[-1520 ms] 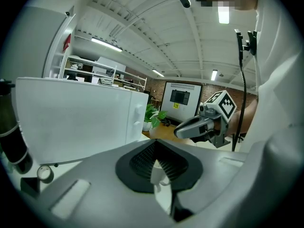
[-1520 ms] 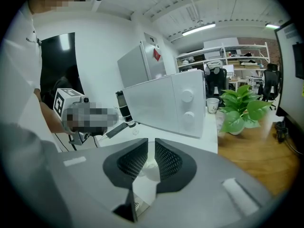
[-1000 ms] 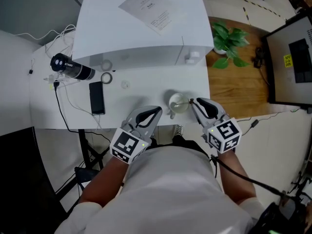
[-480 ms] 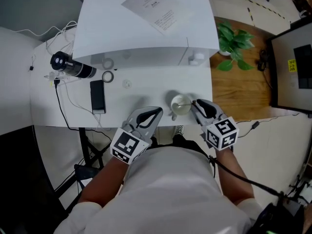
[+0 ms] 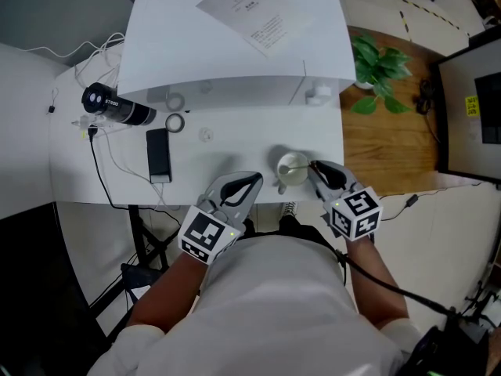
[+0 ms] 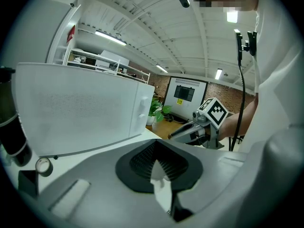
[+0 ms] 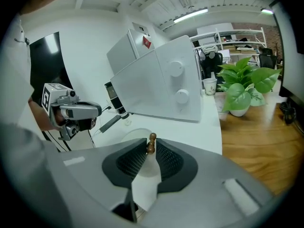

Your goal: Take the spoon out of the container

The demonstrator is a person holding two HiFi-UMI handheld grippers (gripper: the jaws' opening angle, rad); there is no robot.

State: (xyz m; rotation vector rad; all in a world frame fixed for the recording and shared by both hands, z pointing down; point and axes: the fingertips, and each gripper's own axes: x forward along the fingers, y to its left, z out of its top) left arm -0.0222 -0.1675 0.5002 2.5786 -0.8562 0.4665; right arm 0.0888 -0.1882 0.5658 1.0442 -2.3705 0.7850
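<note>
Right gripper (image 7: 151, 147) is clamped on the spoon (image 7: 152, 138) — only the brown beaded handle tip shows, poking up between the pads. The long axis is near upright, and the lower part is hidden behind the jaws, right at the container (image 5: 291, 167) on the white table (image 5: 219, 143). Left gripper (image 6: 156, 148) hovers near the table's front edge — jaws pressed together, empty.

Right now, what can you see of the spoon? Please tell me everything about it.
Only the handle end of the spoon shows: a dark brown tip that looks like wood, shaped into small round beads. It stands nearly upright, pinched between the closed right tongs, above the pale round container. The bowl end is hidden, so I cannot tell whether it sits inside.
</note>
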